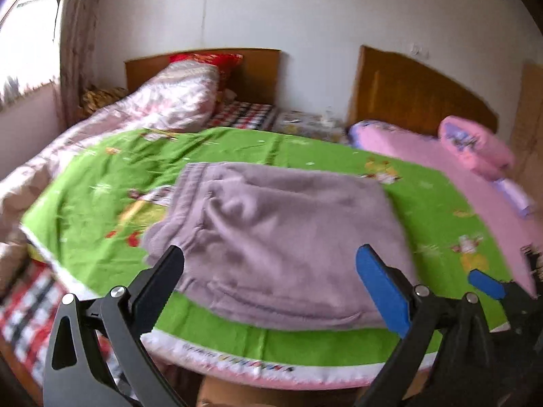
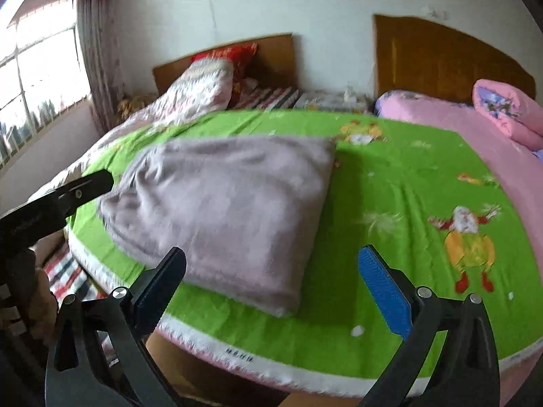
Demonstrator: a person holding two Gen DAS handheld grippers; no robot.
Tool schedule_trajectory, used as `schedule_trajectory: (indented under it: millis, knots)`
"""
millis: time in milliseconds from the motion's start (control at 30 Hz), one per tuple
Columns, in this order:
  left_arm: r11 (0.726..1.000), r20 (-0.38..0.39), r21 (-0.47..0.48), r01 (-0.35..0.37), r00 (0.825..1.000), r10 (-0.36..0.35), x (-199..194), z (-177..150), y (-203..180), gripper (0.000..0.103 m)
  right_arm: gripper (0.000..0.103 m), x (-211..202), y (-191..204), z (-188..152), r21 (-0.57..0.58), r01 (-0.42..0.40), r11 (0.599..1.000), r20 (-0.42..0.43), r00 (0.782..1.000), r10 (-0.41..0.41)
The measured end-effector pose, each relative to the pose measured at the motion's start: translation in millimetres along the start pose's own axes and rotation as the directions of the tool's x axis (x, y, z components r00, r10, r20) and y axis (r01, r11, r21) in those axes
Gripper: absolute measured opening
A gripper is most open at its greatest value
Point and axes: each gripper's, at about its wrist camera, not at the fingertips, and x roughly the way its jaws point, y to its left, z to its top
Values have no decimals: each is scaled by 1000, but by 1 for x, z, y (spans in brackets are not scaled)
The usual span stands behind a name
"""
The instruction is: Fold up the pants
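The pants, a soft mauve fleece pair, lie folded into a compact rectangle on the green cartoon-print sheet that covers the bed, near the sheet's front edge and toward its left side. The left gripper hovers above the front edge of the bundle with its jaws spread wide, grasping nothing. The right gripper hangs over the pants' front right corner, likewise released and empty. A pink quilt lies rolled at the bed's far right corner, and a pale patterned quilt is heaped at the far left, before two wooden headboards.
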Motion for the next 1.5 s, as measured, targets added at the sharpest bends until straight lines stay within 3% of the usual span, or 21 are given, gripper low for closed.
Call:
schedule_trajectory:
  millis: [633, 1500]
  knots:
    - [999, -73, 30, -19, 997, 21, 10, -15, 0, 101, 98, 4, 5, -6, -20, -8, 1000, -32, 999, 7]
    - [999, -91, 48, -12, 996, 17, 14, -19, -3, 101, 98, 6, 2, -6, -17, -8, 1000, -36, 999, 8]
